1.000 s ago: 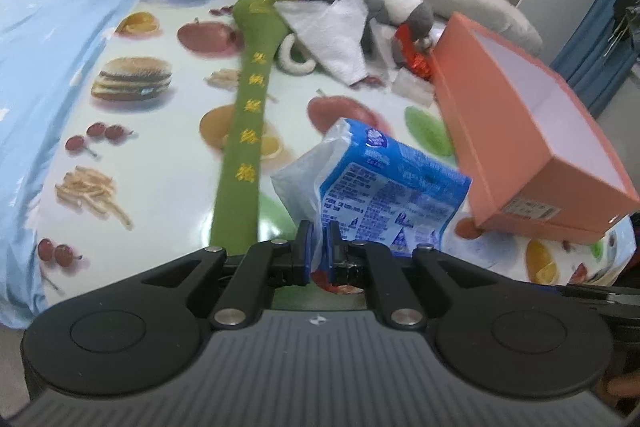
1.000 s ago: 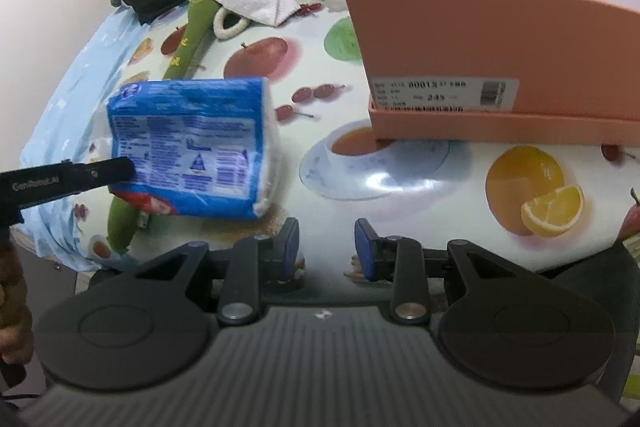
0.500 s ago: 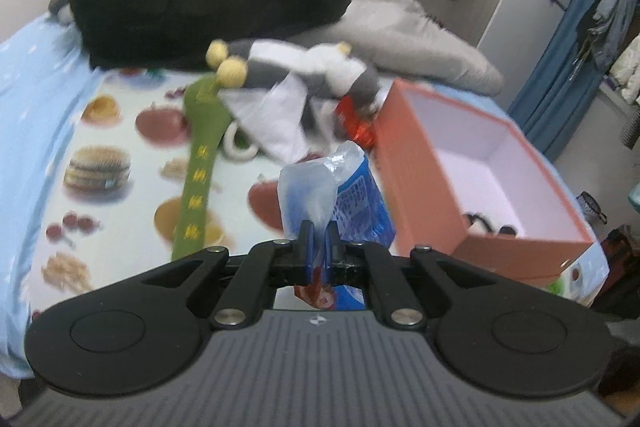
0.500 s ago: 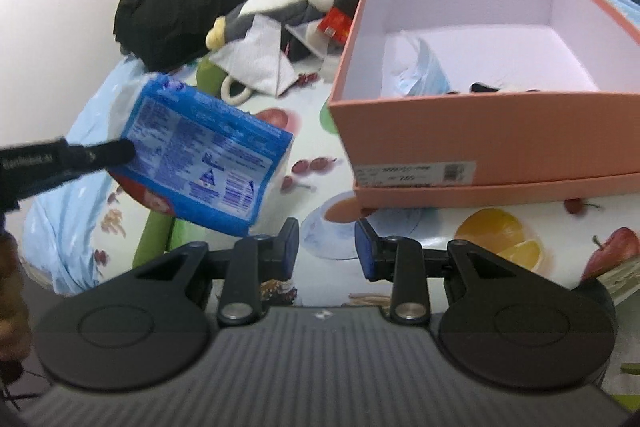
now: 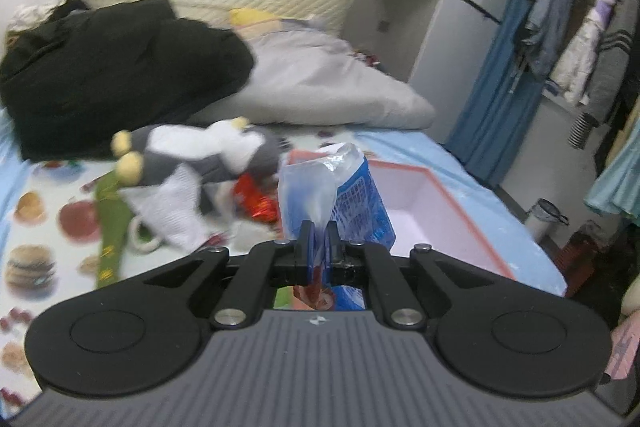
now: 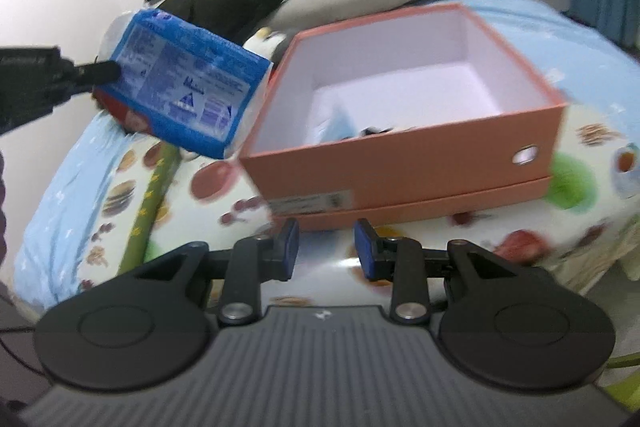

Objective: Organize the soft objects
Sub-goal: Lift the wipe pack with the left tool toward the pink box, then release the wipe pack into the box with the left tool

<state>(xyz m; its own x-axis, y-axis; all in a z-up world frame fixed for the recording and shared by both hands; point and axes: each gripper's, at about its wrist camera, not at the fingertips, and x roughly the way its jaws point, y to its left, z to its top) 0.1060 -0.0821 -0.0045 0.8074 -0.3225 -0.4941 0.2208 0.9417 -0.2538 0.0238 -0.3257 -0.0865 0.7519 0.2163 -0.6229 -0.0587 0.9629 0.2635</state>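
The left gripper [image 5: 319,247] pinches only the thin wrapper end of the blue tissue pack [image 6: 182,95], which hangs at 10 o'clock from the orange box [image 6: 400,163], so it probably could slip before reaching it, while the right gripper [image 6: 326,253] stands open and empty.

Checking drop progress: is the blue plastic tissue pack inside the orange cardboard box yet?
No, the blue plastic tissue pack hangs left of the orange cardboard box.
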